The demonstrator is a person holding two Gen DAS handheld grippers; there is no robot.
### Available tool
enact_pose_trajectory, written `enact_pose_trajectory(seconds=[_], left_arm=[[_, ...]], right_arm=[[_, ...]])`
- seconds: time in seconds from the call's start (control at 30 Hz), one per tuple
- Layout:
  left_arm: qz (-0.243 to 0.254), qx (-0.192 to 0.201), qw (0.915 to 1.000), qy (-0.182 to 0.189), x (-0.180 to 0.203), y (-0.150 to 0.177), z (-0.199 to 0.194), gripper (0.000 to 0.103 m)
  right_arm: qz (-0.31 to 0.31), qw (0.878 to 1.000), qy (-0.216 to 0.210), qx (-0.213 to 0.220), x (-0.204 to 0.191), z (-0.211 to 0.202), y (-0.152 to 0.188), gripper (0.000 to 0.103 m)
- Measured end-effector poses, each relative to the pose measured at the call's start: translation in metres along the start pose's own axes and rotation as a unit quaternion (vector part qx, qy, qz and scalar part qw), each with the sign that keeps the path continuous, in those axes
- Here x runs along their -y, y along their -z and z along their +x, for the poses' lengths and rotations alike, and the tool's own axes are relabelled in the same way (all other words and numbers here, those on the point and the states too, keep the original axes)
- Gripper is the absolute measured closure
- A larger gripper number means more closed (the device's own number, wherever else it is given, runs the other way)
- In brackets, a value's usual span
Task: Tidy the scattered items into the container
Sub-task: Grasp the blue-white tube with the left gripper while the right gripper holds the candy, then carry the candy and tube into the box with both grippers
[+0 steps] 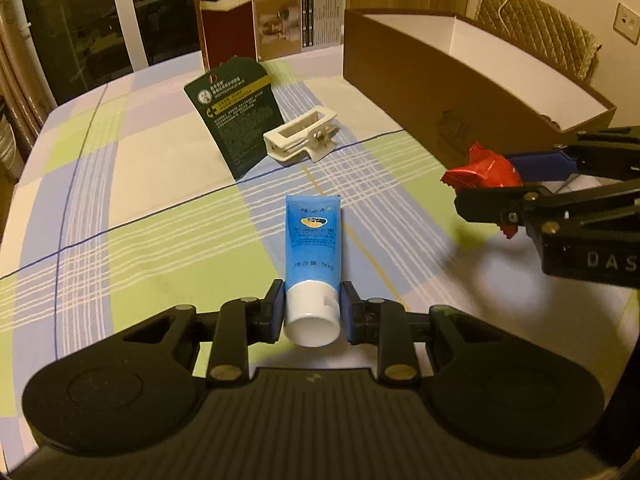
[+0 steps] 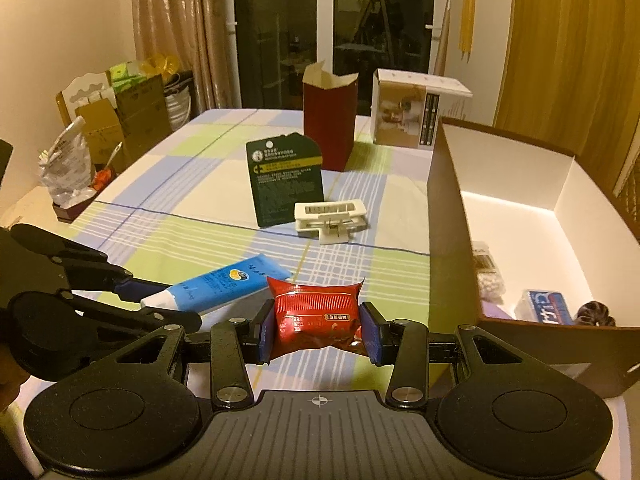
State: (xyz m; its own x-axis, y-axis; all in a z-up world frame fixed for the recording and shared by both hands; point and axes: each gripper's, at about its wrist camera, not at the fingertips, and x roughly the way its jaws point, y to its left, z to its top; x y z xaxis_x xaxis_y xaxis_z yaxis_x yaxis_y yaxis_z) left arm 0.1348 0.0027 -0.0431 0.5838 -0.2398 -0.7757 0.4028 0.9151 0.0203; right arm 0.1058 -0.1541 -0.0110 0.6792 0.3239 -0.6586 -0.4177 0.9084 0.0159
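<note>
Both tools are loaded, so the next move turns on where the brown open-topped cardboard container (image 2: 452, 216) lies from each. The right tool (image 2: 318, 330) is clenched on a red crinkled foil snack packet (image 2: 316, 316), gripped across its width, pads pressing both sides. The left tool (image 1: 312, 312) is clenched on the white cap end of a blue plastic squeeze tube (image 1: 313, 240), the tube's long axis running straight out along the fingers toward 12 o'clock, crimped end leading. Both items appear to be carried clear of the checked-cloth desk (image 1: 140, 208), though the gap under them cannot be judged firmly. In the right wrist view the container sits at 2 to 3 o'clock, its near wall just beside the packet and its white interior open, with a few small items already at the near end. In the left wrist view the same container lies at 1 to 2 o'clock, well apart, with the right tool between it and the tube. The right hand is judged the nearer, so it should be emptied first; the left path is likely blocked until then. Risk: the tube's leading end could catch the tall near wall if it is brought in low. Left on the desk at 12 o'clock: a dark green printed card packet (image 2: 288, 178) and a white plastic clamp clip (image 2: 330, 218), touching or overlapping.
</note>
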Motion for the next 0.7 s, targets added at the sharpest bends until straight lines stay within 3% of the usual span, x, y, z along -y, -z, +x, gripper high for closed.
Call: enact_pose_trajectory(seconds=[0.7], left_arm=[[-0.010,0.067,0.9977,0.002,0.048,-0.011,-0.078,0.079]], right_arm=[[0.010,0.997,0.041,0.060,0.027,-0.081,-0.004,0.057]])
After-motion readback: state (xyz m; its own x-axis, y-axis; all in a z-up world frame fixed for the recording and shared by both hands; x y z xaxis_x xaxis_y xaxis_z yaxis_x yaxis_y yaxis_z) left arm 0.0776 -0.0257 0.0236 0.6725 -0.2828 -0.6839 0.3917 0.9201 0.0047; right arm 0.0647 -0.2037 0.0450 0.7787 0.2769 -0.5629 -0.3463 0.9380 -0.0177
